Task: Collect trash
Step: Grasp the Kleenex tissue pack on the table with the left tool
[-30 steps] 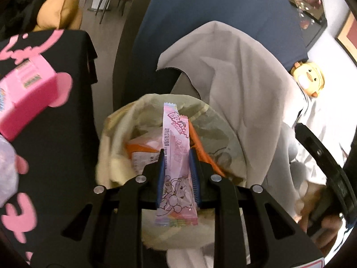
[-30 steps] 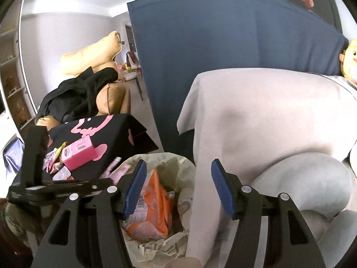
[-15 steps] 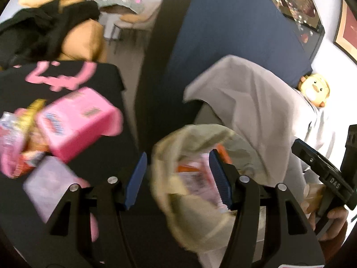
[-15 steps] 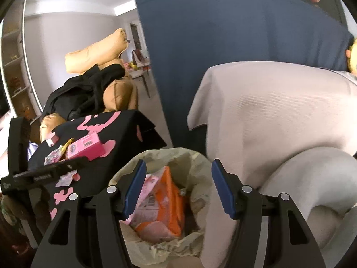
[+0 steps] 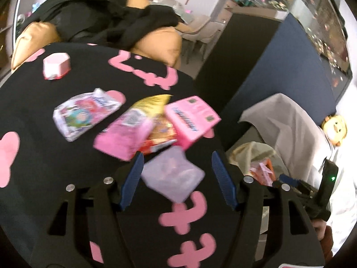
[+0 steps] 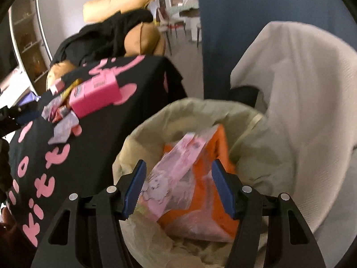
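Observation:
My left gripper (image 5: 176, 179) is open and empty above the black table cover (image 5: 44, 156), with a pale purple packet (image 5: 173, 176) between its fingers. Beyond it lie a pink box (image 5: 191, 120), a pink pouch (image 5: 125, 136), a gold-and-red wrapper (image 5: 159, 131), a clear snack bag (image 5: 84, 114) and a small pink cup (image 5: 55, 68). My right gripper (image 6: 178, 187) is open and empty over the lined trash bin (image 6: 267, 156). Inside the bin lie a pink stick wrapper (image 6: 178, 167) and an orange packet (image 6: 207, 192). The bin also shows in the left wrist view (image 5: 252, 154).
A chair draped in beige cloth (image 6: 301, 89) stands right of the bin. A dark blue panel (image 6: 245, 11) rises behind it. An orange sofa with black clothes (image 5: 111, 22) lies beyond the table. A yellow plush toy (image 5: 334, 129) sits at right.
My left gripper opened and dropped the pink stick wrapper into the bin, then swung left over the table. My right gripper moved closer over the bin.

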`<state>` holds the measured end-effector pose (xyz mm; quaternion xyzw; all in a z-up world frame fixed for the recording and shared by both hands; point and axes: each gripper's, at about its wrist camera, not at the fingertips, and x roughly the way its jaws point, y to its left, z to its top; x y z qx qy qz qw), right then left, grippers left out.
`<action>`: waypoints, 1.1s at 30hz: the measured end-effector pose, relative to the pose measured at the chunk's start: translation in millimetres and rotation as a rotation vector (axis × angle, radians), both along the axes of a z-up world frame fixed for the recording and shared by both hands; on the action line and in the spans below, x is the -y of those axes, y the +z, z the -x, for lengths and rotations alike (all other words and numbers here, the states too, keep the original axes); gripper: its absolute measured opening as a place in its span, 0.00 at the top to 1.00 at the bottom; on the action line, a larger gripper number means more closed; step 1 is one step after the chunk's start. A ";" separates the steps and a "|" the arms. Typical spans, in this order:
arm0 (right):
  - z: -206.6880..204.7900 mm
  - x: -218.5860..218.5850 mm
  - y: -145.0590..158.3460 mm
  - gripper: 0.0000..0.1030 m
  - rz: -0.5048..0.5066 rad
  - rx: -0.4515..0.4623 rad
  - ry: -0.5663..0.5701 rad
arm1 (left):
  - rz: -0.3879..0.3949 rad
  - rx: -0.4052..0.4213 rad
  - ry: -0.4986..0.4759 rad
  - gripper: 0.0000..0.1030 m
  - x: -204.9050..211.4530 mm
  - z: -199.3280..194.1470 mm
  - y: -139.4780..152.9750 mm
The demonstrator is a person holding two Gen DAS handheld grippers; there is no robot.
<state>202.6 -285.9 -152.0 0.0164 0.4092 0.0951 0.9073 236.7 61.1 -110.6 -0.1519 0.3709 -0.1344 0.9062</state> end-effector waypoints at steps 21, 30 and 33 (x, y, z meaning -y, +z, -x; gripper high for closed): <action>-15.1 -113.5 37.8 0.44 -0.001 0.090 0.200 | -0.221 -0.011 0.011 0.41 -80.2 -100.6 -16.1; -34.1 -177.3 28.3 0.44 -0.038 0.041 0.289 | -0.313 -0.115 -0.023 0.85 -84.2 -98.9 -40.6; -33.2 -201.3 33.1 0.44 -0.024 0.060 0.326 | -0.306 -0.123 -0.029 0.86 -90.5 -74.7 -39.9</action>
